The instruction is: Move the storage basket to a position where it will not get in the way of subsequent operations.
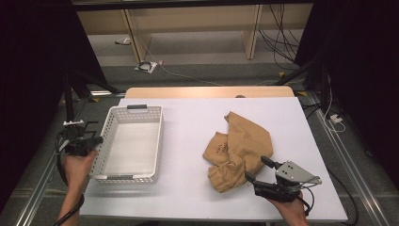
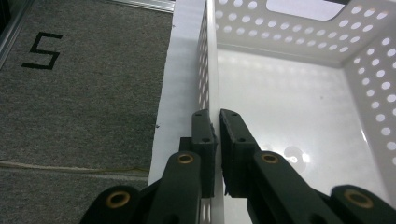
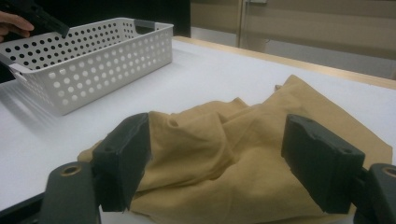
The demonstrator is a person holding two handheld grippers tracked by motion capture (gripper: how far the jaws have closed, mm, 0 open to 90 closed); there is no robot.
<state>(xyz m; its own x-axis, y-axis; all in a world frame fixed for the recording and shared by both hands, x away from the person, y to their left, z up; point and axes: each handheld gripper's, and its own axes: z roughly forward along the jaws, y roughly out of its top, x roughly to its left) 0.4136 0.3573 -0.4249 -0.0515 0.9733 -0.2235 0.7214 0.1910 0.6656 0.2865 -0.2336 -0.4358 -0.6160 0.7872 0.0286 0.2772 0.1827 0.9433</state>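
Right gripper view has the right gripper [image 3: 217,163] with its jaws spread wide and holding nothing, the crumpled tan cloth [image 3: 243,154] lying on the bench [image 3: 210,79] between and just ahead of them; a bite on a single top fold could, I judge, let the rest trail and snag on the way to the white basket [image 3: 93,56]. Left gripper view shows what the high view cannot: the left gripper [image 2: 215,135] has its jaws pinched on the basket's left wall, and if that thin rim slips the basket may skid or tip.
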